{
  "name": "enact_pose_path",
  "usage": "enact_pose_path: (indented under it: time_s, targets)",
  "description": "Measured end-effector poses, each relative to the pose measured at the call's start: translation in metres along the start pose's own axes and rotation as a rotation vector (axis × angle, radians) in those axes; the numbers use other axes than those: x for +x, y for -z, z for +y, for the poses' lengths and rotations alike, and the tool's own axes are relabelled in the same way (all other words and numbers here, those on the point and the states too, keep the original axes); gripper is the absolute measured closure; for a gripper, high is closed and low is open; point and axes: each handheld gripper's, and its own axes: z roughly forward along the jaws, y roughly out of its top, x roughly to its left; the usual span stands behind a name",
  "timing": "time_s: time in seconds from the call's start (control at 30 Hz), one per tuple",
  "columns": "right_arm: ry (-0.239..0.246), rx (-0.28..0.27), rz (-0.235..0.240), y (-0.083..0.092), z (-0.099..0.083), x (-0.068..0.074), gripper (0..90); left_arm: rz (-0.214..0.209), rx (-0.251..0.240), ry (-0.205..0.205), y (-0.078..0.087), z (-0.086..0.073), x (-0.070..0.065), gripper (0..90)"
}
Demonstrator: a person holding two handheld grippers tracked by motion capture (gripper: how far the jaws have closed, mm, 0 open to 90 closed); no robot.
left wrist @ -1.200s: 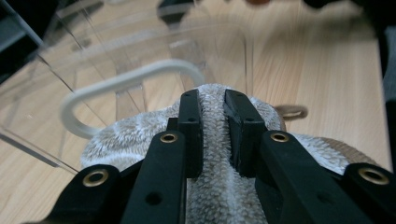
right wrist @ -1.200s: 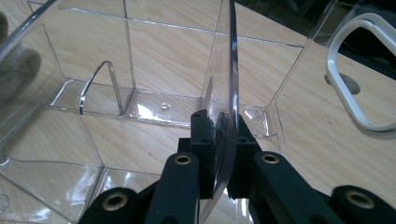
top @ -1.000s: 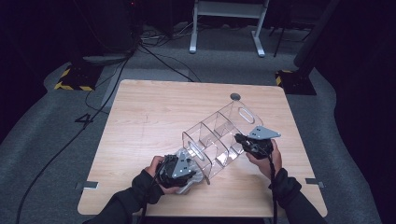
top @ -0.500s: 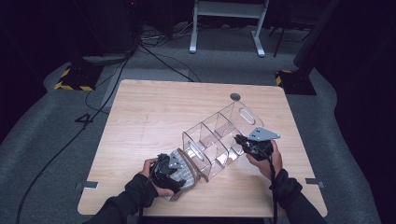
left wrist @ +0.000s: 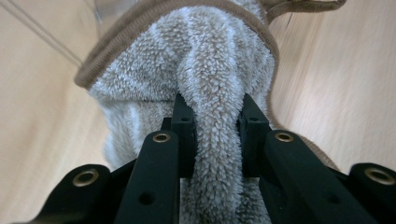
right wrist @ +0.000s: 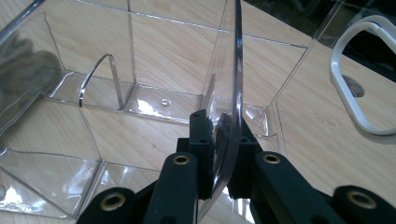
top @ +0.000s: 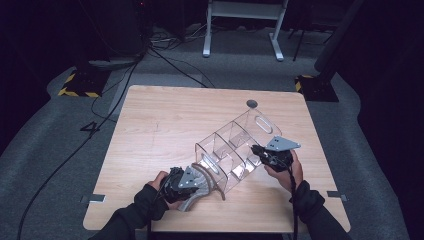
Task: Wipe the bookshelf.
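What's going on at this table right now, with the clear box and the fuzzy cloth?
A person works at a wooden table with tongs in each hand. The left tongs have just closed and pinch a fold of a fluffy grey towel with a brown edge, at the near end of a clear plastic organizer. The right tongs are clamped on one of the organizer's thin clear walls, which holds it in place. The organizer's compartments look empty apart from the towel at that end.

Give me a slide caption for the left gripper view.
Left gripper shut on a fluffy grey towel over the wooden table.

The left gripper's fingers [left wrist: 184, 126] have just closed on a fold of grey towel [left wrist: 210, 70].
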Motion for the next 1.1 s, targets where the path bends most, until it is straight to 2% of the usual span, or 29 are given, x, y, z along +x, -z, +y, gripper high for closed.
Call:
enact_pose_path:
  time_s: [0.1, 0.2, 0.3, 0.4, 0.47, 0.63, 0.7, 0.73, 0.8, 0.83, 0.87, 0.93, 1.03, 1.1]
  targets:
    - [0.0, 0.0, 0.0, 0.0, 0.0, 0.0, 83.4, 0.038, -0.127, -0.033, 0.018, 0.011, -0.003, 74.5]
    - [-0.004, -0.001, 0.003, 0.0, 0.0, -0.001, 83.6, 0.054, -0.242, -0.051, 0.031, 0.022, -0.005, 74.4]
    - [-0.016, -0.001, 0.01, 0.0, 0.0, -0.002, 84.2, 0.047, -0.298, -0.085, 0.037, 0.029, -0.008, 74.2]
    - [-0.03, -0.006, 0.022, 0.0, -0.001, -0.004, 84.6, 0.015, -0.296, -0.09, 0.031, 0.029, -0.009, 74.1]
    - [-0.031, -0.008, 0.023, 0.0, -0.002, -0.005, 84.7, -0.009, -0.265, -0.092, 0.018, 0.028, -0.009, 74.0]
    - [-0.033, -0.014, 0.028, 0.001, -0.003, -0.006, 84.9, -0.066, -0.224, -0.093, 0.0, 0.026, -0.01, 73.9]
    - [-0.028, -0.014, 0.034, 0.002, -0.003, -0.006, 84.8, -0.074, -0.204, -0.095, -0.005, 0.025, -0.012, 73.9]
    - [-0.021, -0.016, 0.036, 0.002, -0.003, -0.007, 84.8, -0.099, -0.191, -0.096, -0.008, 0.024, -0.013, 73.9]
    - [-0.022, -0.02, 0.05, 0.003, -0.004, -0.008, 84.7, -0.129, -0.129, -0.125, -0.017, 0.023, -0.018, 73.8]
    - [-0.014, -0.02, 0.057, 0.003, -0.005, -0.008, 84.6, -0.144, -0.088, -0.152, -0.022, 0.022, -0.023, 73.7]
    - [-0.01, -0.02, 0.062, 0.004, -0.005, -0.008, 84.6, -0.141, -0.053, -0.184, -0.029, 0.021, -0.03, 73.6]
    - [0.0, -0.016, 0.057, 0.004, -0.004, -0.007, 83.8, -0.137, -0.024, -0.206, -0.035, 0.02, -0.038, 73.5]
    - [-0.004, -0.027, 0.04, 0.008, -0.004, -0.006, 77.7, -0.121, -0.042, -0.199, -0.028, 0.02, -0.033, 73.5]
    - [-0.001, -0.038, 0.03, 0.014, -0.003, -0.005, 75.6, -0.083, -0.05, -0.167, -0.019, 0.014, -0.023, 73.4]
